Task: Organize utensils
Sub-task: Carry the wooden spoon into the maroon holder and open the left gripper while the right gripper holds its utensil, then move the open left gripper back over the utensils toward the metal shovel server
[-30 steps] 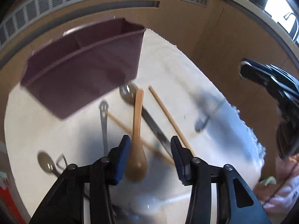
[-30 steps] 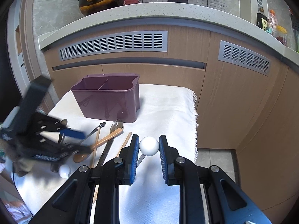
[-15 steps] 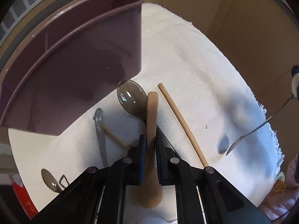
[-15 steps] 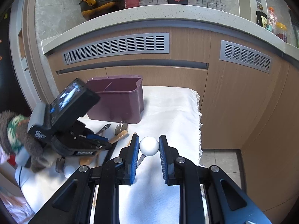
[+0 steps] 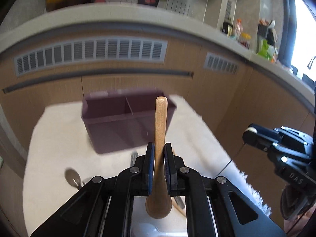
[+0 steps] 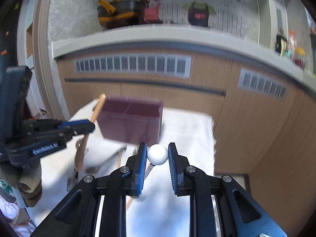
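Left wrist view: my left gripper [image 5: 159, 156] clamps the wooden spoon [image 5: 160, 138], lifted before the purple caddy [image 5: 126, 118]; my right gripper [image 6: 157, 154] pinches a white-knobbed utensil [image 6: 157, 154].

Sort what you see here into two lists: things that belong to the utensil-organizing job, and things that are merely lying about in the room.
Belong to the job:
- wooden spoon, clamped in the left gripper
- white ball-ended utensil, in the right gripper
- purple divided caddy
- metal spoon on the white cloth

Just lying about:
- black pot on the counter
- bottles on the counter
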`<action>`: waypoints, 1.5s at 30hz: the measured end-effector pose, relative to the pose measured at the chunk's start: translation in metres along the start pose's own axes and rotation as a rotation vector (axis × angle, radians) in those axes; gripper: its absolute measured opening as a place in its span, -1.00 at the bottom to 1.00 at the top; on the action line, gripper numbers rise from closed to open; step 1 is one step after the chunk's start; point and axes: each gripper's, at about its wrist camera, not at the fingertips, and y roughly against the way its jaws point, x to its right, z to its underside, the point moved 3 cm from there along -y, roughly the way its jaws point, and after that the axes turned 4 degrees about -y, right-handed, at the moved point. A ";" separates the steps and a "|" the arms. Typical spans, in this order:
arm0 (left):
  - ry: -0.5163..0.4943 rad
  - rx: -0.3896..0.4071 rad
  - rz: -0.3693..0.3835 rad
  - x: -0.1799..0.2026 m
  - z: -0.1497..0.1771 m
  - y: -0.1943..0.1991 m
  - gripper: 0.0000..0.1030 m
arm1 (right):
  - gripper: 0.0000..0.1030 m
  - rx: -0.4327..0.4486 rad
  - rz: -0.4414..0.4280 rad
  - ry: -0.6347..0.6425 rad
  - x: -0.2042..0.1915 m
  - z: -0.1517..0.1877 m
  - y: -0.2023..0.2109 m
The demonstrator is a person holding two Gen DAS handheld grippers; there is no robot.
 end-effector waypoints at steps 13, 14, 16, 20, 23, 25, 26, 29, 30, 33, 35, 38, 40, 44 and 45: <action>0.012 0.363 -0.122 -0.057 -0.136 0.019 -0.80 | -0.61 0.224 0.111 0.110 -0.035 -0.147 -0.037; 0.025 0.358 -0.126 -0.062 -0.133 0.010 -0.80 | -0.61 0.200 0.115 0.117 -0.038 -0.144 -0.051; 0.054 0.333 -0.117 -0.074 -0.127 -0.013 -0.80 | -0.61 0.162 0.117 0.120 -0.039 -0.137 -0.071; 0.076 0.313 -0.127 -0.087 -0.104 -0.047 -0.80 | -0.61 0.061 0.109 0.124 -0.041 -0.116 -0.114; 0.097 0.275 -0.120 -0.092 -0.086 -0.071 -0.80 | -0.61 0.002 0.098 0.123 -0.041 -0.100 -0.134; 0.111 0.240 -0.117 -0.096 -0.073 -0.087 -0.80 | -0.61 -0.035 0.083 0.121 -0.041 -0.090 -0.144; 0.118 0.222 -0.112 -0.099 -0.066 -0.094 -0.80 | -0.61 -0.051 0.076 0.119 -0.042 -0.086 -0.149; 0.128 0.179 -0.104 -0.101 -0.052 -0.105 -0.80 | -0.61 -0.088 0.046 0.115 -0.045 -0.076 -0.157; 0.138 0.167 -0.096 -0.103 -0.048 -0.107 -0.77 | -0.59 -0.098 0.038 0.116 -0.046 -0.073 -0.159; 0.166 0.145 -0.065 -0.105 -0.045 -0.103 -0.70 | -0.28 -0.113 0.027 0.129 -0.050 -0.069 -0.160; 0.184 0.149 -0.059 -0.108 -0.048 -0.091 -0.61 | -0.15 -0.085 0.026 0.121 -0.048 -0.071 -0.150; 0.196 0.168 -0.080 -0.111 -0.052 -0.059 -0.32 | 0.37 -0.026 0.039 0.102 -0.041 -0.074 -0.124; 0.202 0.163 -0.113 -0.114 -0.048 -0.038 0.02 | 0.74 0.015 0.057 0.092 -0.036 -0.074 -0.105; 0.196 0.125 -0.166 -0.115 -0.023 -0.007 0.27 | 0.86 0.029 0.068 0.106 -0.035 -0.052 -0.075; 0.190 0.109 -0.177 -0.115 -0.015 -0.003 0.39 | 0.86 0.013 0.065 0.117 -0.036 -0.044 -0.072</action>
